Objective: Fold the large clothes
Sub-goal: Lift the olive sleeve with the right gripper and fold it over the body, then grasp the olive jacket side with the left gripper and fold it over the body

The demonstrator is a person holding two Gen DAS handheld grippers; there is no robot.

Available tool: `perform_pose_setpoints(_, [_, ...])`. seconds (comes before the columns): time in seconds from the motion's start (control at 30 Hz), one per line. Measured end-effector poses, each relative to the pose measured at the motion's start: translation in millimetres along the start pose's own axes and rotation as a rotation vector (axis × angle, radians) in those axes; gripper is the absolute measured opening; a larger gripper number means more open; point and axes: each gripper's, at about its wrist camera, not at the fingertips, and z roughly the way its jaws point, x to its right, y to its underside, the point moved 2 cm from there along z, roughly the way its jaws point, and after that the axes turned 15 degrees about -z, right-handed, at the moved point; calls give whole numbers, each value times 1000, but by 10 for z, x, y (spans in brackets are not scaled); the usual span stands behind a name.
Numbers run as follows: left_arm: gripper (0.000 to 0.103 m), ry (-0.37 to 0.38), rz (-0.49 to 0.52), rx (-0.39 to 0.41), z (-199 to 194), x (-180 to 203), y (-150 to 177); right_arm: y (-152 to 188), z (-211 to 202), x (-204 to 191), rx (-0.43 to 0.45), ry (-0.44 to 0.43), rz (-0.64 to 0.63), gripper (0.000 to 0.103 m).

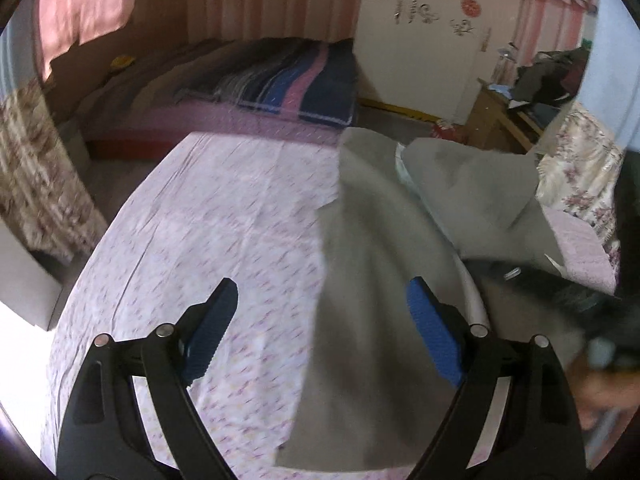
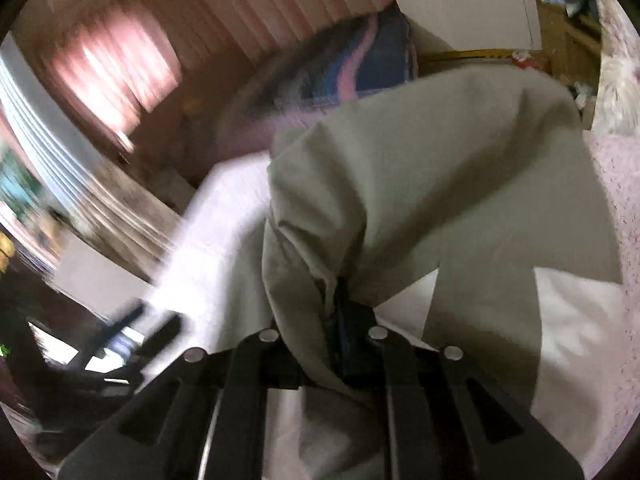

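Folding barely begun: right claw (image 2: pixel 340 320) pinches a bunched edge of the grey garment (image 1: pixel 384 248), lifted over the bed's (image 1: pixel 224 208) right side; left claw (image 1: pixel 320 320) spread, empty, above the sheet.

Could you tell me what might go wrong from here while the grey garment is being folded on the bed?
1. The right gripper pinches only a bunched bit of the grey garment; the cloth could slip out as it is pulled.
2. The left gripper is open and holds nothing, so the garment hangs from one point and may fold crooked.
3. Part of the garment lies near the edge of the floral sheet and might slide off.
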Motion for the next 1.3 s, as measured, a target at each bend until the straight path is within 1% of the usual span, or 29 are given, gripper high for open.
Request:
perform_pose_setpoints(0.07, [86,-5,-6,-12,2,-81,43,-10,40,-146,-25,81,-66,19])
perform_pose_setpoints(0.1, [86,-4,-9,-15,-17,-117,68,-36,-19,-189,-23,97,-76,26])
perform_pose_setpoints(0.13, [87,-3,-11,-14,-40,-132,93,-76,-157,-212,-1,78,-77,37])
perform_pose_setpoints(0.17, [88,-1,-11,-16,-61,-135,106,-128,-287,-213,28,45,-77,65])
perform_pose_setpoints(0.2, [89,6,-10,-19,-78,-112,112,-153,-447,-209,61,29,-76,85])
perform_pose_setpoints(0.23, [89,12,-8,-19,-96,-71,113,-178,-732,-187,121,53,-79,87])
perform_pose_setpoints(0.27, [90,15,-6,-18,-123,-42,119,-192,-925,-154,158,70,-89,87])
perform_pose_setpoints(0.33, [92,37,4,-20,-159,121,111,-201,-1253,-53,201,106,-108,90])
perform_pose_setpoints(0.37, [92,52,7,-22,-183,224,102,-178,-1445,83,213,160,-118,91])
perform_pose_setpoints(0.43, [96,94,9,-29,-248,456,93,-107,-1631,330,209,242,-120,91])
perform_pose_setpoints(0.47, [96,111,15,-30,-278,558,89,-84,-1678,521,199,260,-108,91])
perform_pose_setpoints(0.53, [98,138,41,-18,-353,850,80,88,-1774,873,172,277,-62,91])
perform_pose_setpoints(0.57, [98,149,45,-21,-373,928,82,136,-1772,1031,163,283,-45,91])
perform_pose_setpoints(0.6, [98,176,41,-28,-406,1064,89,210,-1793,1149,158,293,-30,91])
perform_pose_setpoints(0.67, [99,205,48,-24,-473,1265,98,379,-1818,1377,147,303,5,91])
perform_pose_setpoints(0.73, [100,190,109,-9,-522,1525,158,497,-1822,1576,130,304,37,91])
perform_pose_setpoints(0.8, [100,129,191,-28,-423,1726,269,546,-1818,1683,123,301,46,91])
perform_pose_setpoints(0.83, [100,108,212,-45,-361,1768,328,565,-1805,1720,123,301,50,91])
perform_pose_setpoints(0.9, [100,68,221,-83,-206,1764,442,568,-1748,1713,121,289,49,91])
perform_pose_setpoints(0.97, [100,43,219,-90,-91,1708,530,604,-1721,1657,116,280,37,91])
perform_pose_setpoints(1.0, [95,41,218,-83,-50,1663,567,608,-1704,1615,113,272,30,91])
perform_pose_setpoints(1.03, [79,47,218,-72,-47,1633,587,619,-1707,1584,111,262,22,91])
perform_pose_setpoints(1.07, [72,57,224,-63,-54,1612,593,626,-1667,1536,108,251,11,91])
perform_pose_setpoints(1.1, [50,82,237,-61,-83,1592,592,632,-1637,1485,107,244,4,91])
perform_pose_setpoints(1.13, [42,92,254,-60,-117,1590,588,637,-1609,1426,106,235,-5,91])
perform_pose_setpoints(1.17, [32,98,264,-56,-135,1578,584,637,-1556,1351,103,223,-16,91])
perform_pose_setpoints(1.2, [26,107,288,-56,-168,1553,563,633,-1511,1295,100,216,-25,91])
perform_pose_setpoints(1.23, [22,109,304,-50,-205,1536,552,630,-1463,1236,97,208,-35,91])
perform_pose_setpoints(1.3, [19,95,341,-9,-313,1490,507,624,-1378,1080,93,187,-57,91])
